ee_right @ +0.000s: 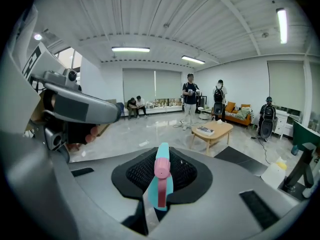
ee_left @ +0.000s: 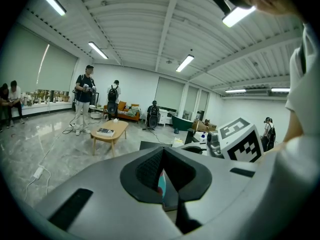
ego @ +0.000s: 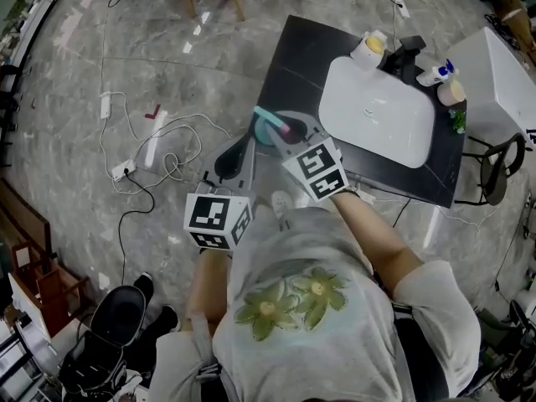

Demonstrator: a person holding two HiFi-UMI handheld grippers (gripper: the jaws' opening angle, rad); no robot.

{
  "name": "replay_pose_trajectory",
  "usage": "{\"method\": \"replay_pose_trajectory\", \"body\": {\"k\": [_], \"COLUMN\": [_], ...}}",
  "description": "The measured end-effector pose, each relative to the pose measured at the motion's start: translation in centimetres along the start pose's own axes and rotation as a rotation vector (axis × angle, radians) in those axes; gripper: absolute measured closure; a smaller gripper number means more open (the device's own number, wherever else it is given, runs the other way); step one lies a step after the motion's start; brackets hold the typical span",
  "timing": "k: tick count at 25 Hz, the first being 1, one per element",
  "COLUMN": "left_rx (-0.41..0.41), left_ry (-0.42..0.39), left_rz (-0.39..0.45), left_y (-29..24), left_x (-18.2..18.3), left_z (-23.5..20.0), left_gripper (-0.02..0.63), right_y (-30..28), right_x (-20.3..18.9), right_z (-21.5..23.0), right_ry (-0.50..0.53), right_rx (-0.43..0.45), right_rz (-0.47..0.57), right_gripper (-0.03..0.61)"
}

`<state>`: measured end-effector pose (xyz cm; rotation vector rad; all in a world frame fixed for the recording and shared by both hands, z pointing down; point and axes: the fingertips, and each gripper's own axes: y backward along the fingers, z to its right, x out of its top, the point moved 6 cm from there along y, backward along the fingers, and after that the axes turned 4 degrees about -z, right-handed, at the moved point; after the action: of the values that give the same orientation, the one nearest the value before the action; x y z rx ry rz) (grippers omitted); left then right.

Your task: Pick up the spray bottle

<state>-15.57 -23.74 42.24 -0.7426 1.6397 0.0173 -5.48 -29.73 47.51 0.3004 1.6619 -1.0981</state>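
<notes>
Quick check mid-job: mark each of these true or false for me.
1. The right hand-held gripper is shut on the spray bottle. True.
2. The spray bottle stands on the black table beside the sink. False: it is held in the right hand-held gripper's jaws, away from the sink at the table's near corner.
3. The bottle's nozzle is pink on a teal head. True.
4. The sink basin is black. False: the basin is white, set in the black table.
</notes>
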Motion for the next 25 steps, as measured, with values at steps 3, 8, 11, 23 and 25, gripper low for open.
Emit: {"method": "replay_pose_trajectory", "body": {"k": [3, 8, 11, 23, 25], "left_rx": [-0.006, -0.017, -0.021, -0.005, 0.0], "left_ry": [0.005, -0.005, -0.032, -0.083, -0.086], "left_rz": [0.001, 0.028, 0.03, 0.037, 0.043], "left_y": [0.0, 0.1, 0.4, 1.9, 2.2], "left_x": [-0.2, 0.4, 0.7, 0.3, 0.5], "left_z": [0.5, 1.3, 1.7, 2.1, 2.1], "left_gripper": [0.606, 0.606, 0.606, 0.606, 0.606], "right_y": [0.9, 2.7, 3.9, 6.9, 7.4], "right_x": [0.9, 3.0, 3.9, 6.1, 6.4], "right_z": [-0.5, -1.3, -1.7, -2.7, -2.8], "right_ry": [0.009, 0.02, 0.033, 0.1, 0.103], "right_rx": [0.008, 0.012, 0.011, 0.012, 0.011], "right_rz": [0.023, 0.075, 0.092, 0.154, 0.165], "right_gripper": [0.506, 0.506, 0.506, 0.506, 0.506]}}
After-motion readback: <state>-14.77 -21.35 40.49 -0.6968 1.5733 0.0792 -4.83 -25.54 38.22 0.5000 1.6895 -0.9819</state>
